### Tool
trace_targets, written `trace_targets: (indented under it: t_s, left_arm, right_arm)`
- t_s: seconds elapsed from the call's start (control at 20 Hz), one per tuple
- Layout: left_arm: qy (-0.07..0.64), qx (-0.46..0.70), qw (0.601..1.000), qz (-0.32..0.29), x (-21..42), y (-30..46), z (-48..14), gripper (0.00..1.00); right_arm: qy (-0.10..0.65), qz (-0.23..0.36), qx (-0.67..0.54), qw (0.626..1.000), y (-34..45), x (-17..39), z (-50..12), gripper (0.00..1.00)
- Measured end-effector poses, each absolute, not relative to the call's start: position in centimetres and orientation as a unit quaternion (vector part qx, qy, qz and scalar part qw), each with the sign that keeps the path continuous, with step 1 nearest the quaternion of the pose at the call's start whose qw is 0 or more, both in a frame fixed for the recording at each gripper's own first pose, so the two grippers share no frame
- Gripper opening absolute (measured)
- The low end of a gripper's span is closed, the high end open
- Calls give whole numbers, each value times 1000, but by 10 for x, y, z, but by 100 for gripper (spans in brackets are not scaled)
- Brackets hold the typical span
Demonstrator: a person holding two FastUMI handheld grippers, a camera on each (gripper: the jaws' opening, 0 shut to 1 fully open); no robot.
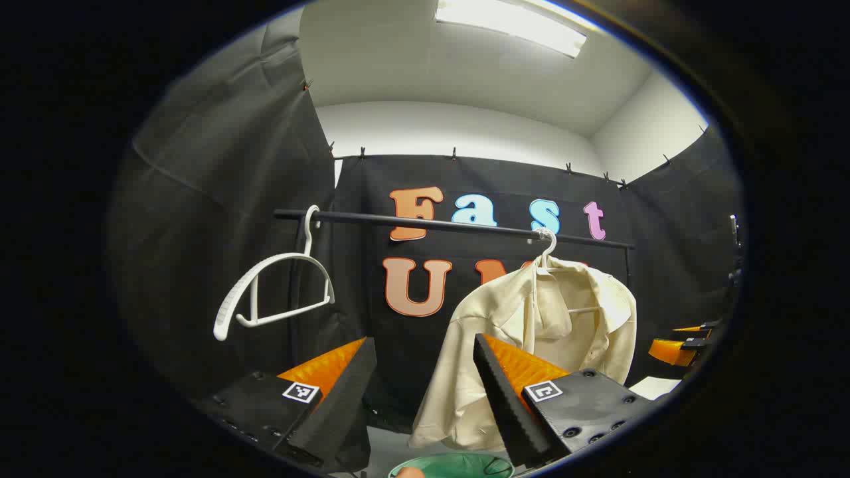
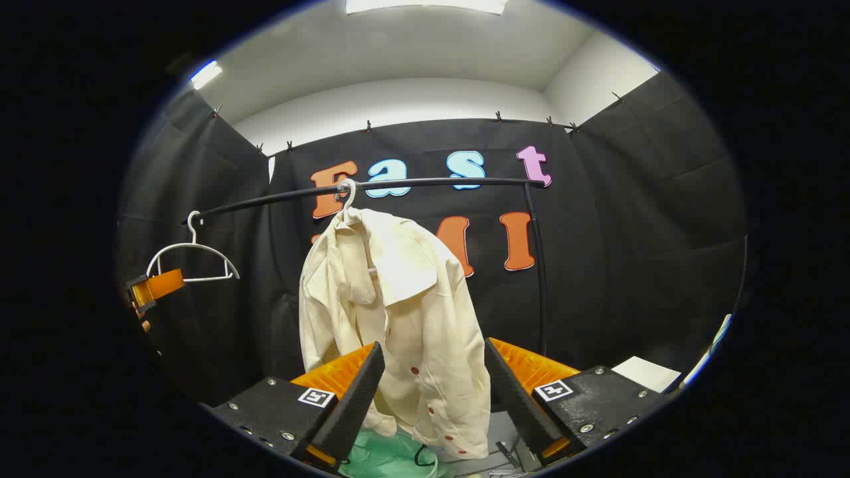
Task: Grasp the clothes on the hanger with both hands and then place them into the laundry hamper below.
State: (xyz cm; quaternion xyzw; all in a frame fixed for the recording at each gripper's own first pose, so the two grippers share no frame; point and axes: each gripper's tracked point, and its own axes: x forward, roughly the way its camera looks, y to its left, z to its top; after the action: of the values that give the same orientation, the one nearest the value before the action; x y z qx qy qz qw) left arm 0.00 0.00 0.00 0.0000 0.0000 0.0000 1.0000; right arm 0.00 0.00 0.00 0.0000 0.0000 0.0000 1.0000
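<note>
In the left gripper view I see the cream shirt (image 1: 531, 345) hanging on the rail (image 1: 451, 226), above the green hamper (image 1: 458, 467); my left hand-held gripper (image 1: 422, 398) gapes empty, a bare hanger (image 1: 272, 285) to its left.

In the right gripper view the shirt (image 2: 398, 318) droops before my open right hand-held gripper (image 2: 431, 398).

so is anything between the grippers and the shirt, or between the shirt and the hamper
Nothing visible. Both the left gripper and right gripper are open, facing the cream shirt across open space. The green hamper sits directly under its hem.
</note>
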Motion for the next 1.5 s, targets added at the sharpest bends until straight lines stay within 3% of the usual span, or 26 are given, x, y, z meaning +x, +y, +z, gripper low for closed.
trace_targets:
  t_s: [0.05, 0.75, 1.5]
  left_arm:
    - [1, 0, 1000, 1, 0, 1, 0, 96]
    - [8, -6, 1000, 6, 2, 8, -7, 96]
    - [26, -8, 1000, 12, 8, 21, -26, 93]
  right_arm:
    - [1, -1, 0, 1000, -1, 0, -1, 94]
    - [15, 2, 0, 1000, 4, 6, -16, 94]
    - [34, -5, -27, 999, 20, 65, -55, 94]
